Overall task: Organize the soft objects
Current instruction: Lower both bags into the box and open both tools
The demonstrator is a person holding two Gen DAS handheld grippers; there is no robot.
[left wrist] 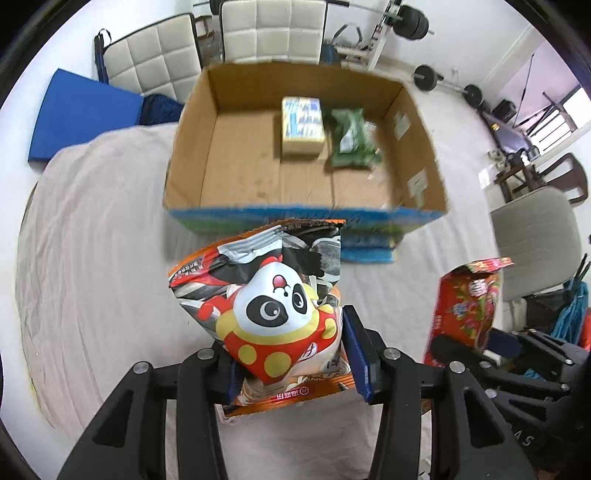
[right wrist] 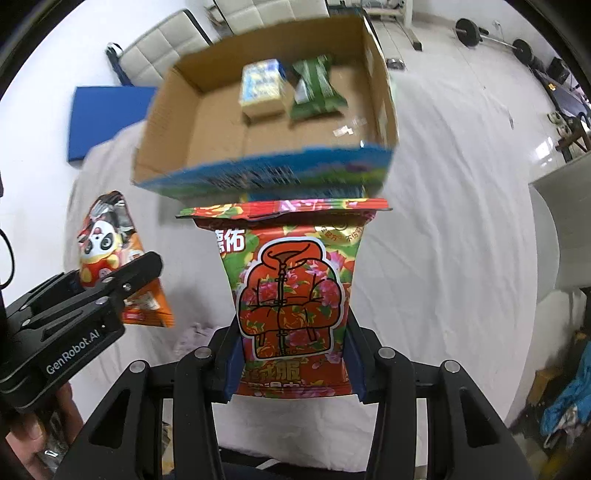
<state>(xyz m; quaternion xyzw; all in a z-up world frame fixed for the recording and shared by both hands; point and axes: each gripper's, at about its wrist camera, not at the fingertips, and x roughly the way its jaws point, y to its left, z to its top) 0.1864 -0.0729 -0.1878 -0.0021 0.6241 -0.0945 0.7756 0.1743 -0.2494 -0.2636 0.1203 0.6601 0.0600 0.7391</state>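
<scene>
My left gripper (left wrist: 291,365) is shut on a panda snack bag (left wrist: 269,302), held above the cloth in front of the open cardboard box (left wrist: 184,147). My right gripper (right wrist: 293,360) is shut on a red floral snack bag (right wrist: 291,280), also held short of the box (right wrist: 162,122). The box holds a yellow-blue pack (left wrist: 303,125) and a green pack (left wrist: 351,136) at its far side. Each bag also shows in the other view: the floral bag (left wrist: 465,302) at right, the panda bag (right wrist: 107,254) at left.
The box stands on a table covered with a pale cloth (left wrist: 103,258). White padded chairs (left wrist: 273,29) and a blue mat (left wrist: 81,114) lie beyond. Barbell weights (left wrist: 424,77) sit on the floor at the far right. A grey chair (left wrist: 535,243) stands at right.
</scene>
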